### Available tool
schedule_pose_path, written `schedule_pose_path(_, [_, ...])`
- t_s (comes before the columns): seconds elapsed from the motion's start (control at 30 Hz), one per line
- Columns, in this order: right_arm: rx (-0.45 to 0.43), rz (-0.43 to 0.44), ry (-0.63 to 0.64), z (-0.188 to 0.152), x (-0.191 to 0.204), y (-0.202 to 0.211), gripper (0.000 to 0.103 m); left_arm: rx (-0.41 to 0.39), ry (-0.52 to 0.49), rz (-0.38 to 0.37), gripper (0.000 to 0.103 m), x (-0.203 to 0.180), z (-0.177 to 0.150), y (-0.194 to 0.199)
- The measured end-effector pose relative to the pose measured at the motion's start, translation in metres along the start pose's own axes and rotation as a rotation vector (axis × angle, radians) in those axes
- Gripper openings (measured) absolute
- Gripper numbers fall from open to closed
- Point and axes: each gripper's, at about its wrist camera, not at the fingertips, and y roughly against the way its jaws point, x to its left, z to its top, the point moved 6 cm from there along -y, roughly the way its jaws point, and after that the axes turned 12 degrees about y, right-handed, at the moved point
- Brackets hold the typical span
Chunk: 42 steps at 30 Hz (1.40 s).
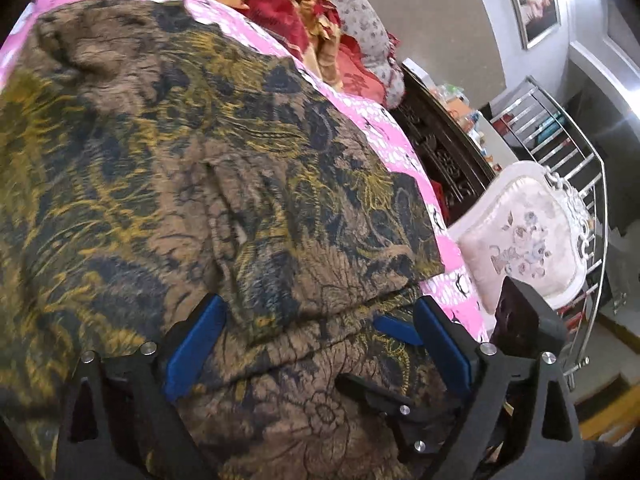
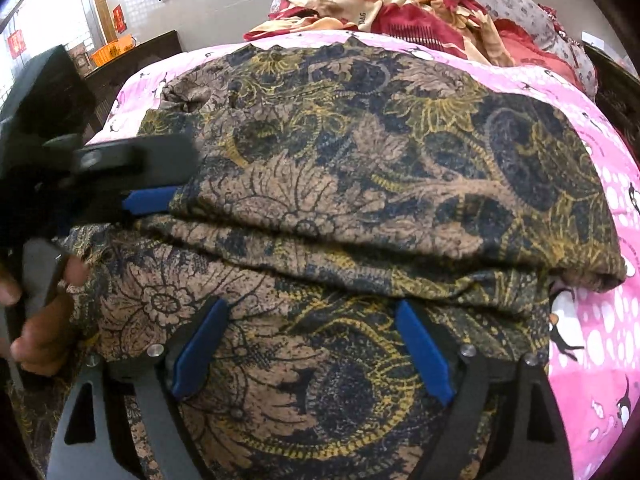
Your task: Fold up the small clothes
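Patterned garment (image 2: 360, 168) folded on pink bedsheet (image 2: 600, 360).

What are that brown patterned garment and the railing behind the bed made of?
Garment: looks like thin woven or knit fabric, matte, with a printed paisley-floral pattern; it creases and drapes softly in folded layers. The fibre cannot be told. Railing: seemingly polished metal, perhaps stainless steel, given its bright mirror-like glints.
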Motion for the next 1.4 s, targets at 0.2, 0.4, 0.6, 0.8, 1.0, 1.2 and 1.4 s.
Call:
schedule_pose_path(0.2, [0.001,0.001,0.002,0.001,0.0,-0.001,0.091,-0.034,-0.026,0.066,0.078,0.002,0.019,-0.022])
schedule_pose_path(0.4, [0.0,0.001,0.002,0.001,0.0,-0.001,0.091,-0.029,-0.016,0.032,0.085,-0.005,0.018,-0.027])
schedule_pose_path(0.6, [-0.001,0.005,-0.001,0.002,0.0,-0.001,0.091,0.012,0.117,-0.168,0.075,-0.01,0.024,-0.014])
schedule_pose_path(0.8, [-0.002,0.008,-0.003,0.002,-0.001,-0.002,0.092,0.003,0.104,0.011,0.023,0.006,0.036,-0.032])
schedule_pose_path(1.0, [-0.003,0.01,-0.003,0.001,-0.001,-0.002,0.092,-0.039,-0.077,0.088,0.0,-0.03,0.033,0.006])
schedule_pose_path(1.2, [-0.003,0.011,-0.003,0.001,-0.001,-0.002,0.092,-0.148,-0.214,0.205,0.0,-0.016,0.061,0.073])
schedule_pose_path(1.4, [-0.002,0.012,-0.002,0.002,0.0,-0.003,0.093,-0.142,-0.168,0.404,0.0,0.061,0.08,0.076])
